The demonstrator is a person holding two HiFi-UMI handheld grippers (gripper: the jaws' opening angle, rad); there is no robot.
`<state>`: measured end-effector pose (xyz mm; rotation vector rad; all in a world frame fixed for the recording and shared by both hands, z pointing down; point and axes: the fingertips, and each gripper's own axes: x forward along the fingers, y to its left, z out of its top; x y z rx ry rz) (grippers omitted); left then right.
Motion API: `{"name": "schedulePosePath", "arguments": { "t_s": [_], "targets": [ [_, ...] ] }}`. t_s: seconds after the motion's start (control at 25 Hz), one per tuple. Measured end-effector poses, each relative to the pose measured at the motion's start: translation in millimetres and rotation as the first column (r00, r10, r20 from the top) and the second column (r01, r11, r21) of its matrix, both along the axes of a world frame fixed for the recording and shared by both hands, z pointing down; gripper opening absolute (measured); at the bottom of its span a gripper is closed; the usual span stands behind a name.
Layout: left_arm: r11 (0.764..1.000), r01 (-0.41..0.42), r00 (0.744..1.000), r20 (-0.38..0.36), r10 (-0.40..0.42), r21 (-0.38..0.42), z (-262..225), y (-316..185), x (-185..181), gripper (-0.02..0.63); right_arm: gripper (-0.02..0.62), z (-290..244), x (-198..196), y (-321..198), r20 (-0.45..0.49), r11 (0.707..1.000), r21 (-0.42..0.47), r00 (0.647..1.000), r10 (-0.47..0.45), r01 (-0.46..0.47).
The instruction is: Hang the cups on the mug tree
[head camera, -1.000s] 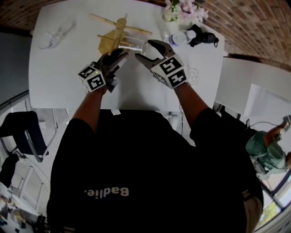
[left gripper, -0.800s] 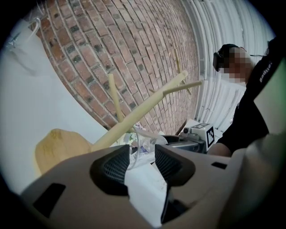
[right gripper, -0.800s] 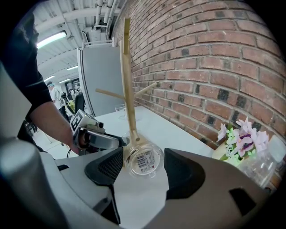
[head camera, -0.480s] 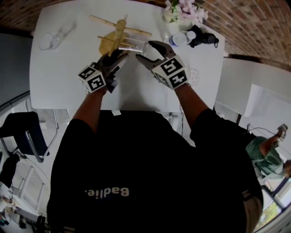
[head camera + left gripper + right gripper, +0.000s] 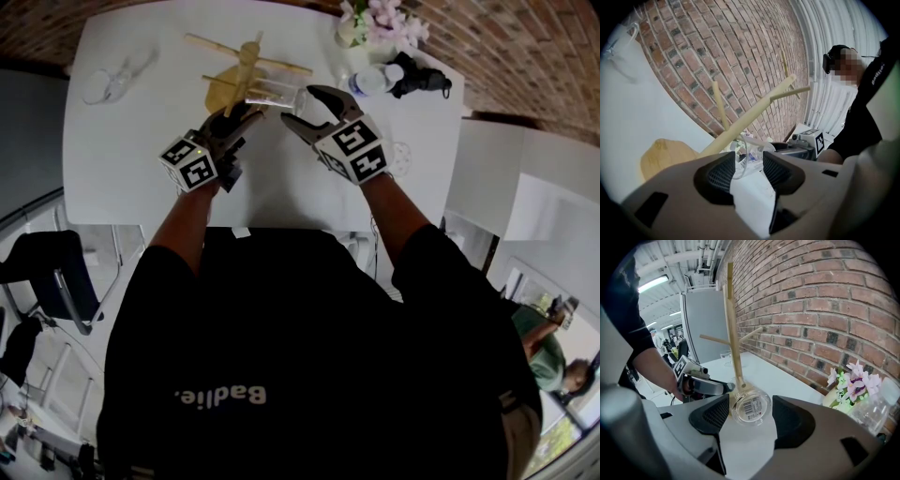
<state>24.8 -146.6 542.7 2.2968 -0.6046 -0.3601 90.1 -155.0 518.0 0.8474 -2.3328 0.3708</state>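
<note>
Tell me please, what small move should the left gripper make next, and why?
Probably draw the left gripper back from the glass cup: its jaws stand apart around it, and the cup seems to hang on a peg of the mug tree.

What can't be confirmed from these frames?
Left gripper view: the glass cup sits between the parted jaws; its clear glass hides whether the pads press on it.
Head view: whether that cup's handle is over a peg of the mug tree; too small.
Right gripper view: the cup shows only its labelled base; its handle is out of sight.
Head view: clear item at the table's far-left corner; too small to identify.
</note>
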Motion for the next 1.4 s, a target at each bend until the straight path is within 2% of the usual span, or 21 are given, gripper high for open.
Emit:
{"name": "schedulePosePath", "arguments": {
  "t_s": [0.92, 1.2, 1.4],
  "targets": [
    [1.000, -0.003, 0.998, 0.060, 0.002, 0.019, -9, 9, -16, 0.175, 0.299, -11, 7, 2, 0.030, 0.999, 0.020, 0.999, 0.034, -0.034],
    [0.998, 0.060, 0.987, 0.148, -0.063, 0.021, -28, 16, -35, 0.175, 0.299, -26, 8, 7, 0.060, 0.997, 0.048, 0.996, 0.065, -0.068],
    [0.995, 0.077, 0.980, 0.181, -0.087, 0.063, -48, 23, -48, 0.162, 0.298, -40, 7, 14, 0.086, 0.994, 0.068, 0.993, 0.085, -0.091]
  ]
}}
